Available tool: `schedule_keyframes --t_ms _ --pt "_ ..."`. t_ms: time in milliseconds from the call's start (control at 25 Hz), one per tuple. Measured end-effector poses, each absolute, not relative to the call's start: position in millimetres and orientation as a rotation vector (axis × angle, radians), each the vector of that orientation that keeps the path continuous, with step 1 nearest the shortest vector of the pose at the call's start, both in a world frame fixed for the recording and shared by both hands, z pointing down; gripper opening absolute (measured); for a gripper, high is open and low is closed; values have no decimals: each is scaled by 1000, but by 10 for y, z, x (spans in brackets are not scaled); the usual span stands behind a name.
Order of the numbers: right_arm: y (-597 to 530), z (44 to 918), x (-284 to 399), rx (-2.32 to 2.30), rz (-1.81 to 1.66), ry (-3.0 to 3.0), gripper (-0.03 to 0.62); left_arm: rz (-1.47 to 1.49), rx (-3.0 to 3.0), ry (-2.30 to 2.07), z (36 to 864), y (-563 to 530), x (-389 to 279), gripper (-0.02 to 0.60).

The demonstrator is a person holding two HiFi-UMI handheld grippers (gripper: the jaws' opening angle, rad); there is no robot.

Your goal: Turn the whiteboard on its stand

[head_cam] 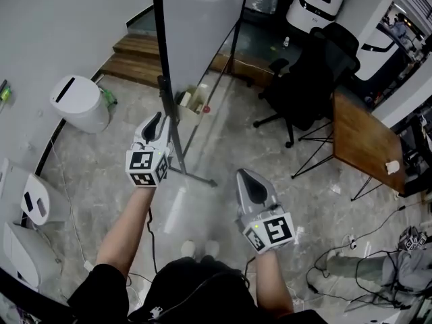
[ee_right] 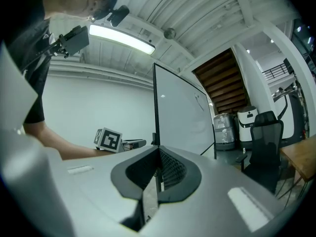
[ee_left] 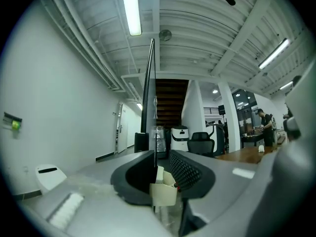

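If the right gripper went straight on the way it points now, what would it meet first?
Most likely the whiteboard, at its black near edge, which lines up with the shut jaws of the right gripper; how far off is unclear.

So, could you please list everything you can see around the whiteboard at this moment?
whiteboard: one, pale with black frame, ahead, seen edge-on
stand: one, black, under the board
office chair: one, black, right of the board
table: one, wooden, far right
steps: one flight, wooden, behind the board
bin: one, white, far left
box: one, cardboard, by the stand
cables: several, dark, lower right
left gripper: one, grey, jaws apart around the board's edge
right gripper: one, grey, jaws together, clear of the board
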State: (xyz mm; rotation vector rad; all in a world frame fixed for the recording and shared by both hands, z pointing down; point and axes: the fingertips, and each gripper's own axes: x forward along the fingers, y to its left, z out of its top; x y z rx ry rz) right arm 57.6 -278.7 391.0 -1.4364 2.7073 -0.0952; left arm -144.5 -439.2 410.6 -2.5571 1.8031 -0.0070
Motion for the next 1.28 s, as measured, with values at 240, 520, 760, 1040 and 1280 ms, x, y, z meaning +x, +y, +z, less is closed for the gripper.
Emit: schedule_keyframes --t_ms 240,520,760,1040,1280 --pt "-2970 3988 681 -1464 -108 2712 6 -99 -2515 1853 4222 -4971 -1542 186" --pt "-3069 4065 710 -1486 -129 2716 6 -167 -2500 1870 4332 -5375 -1615 274" --pt "-3141 4128 695 -1494 -154 2732 6 -198 -2491 1892 4467 -5551 -1619 276" --pt "-3139 4236 763 -1541 -181 2724 6 -179 -2501 1928 4543 -5740 -1647 276" --pt "-3077 4230 849 -1585 -164 2703 6 -172 -2508 1923 4536 -5775 -1633 208"
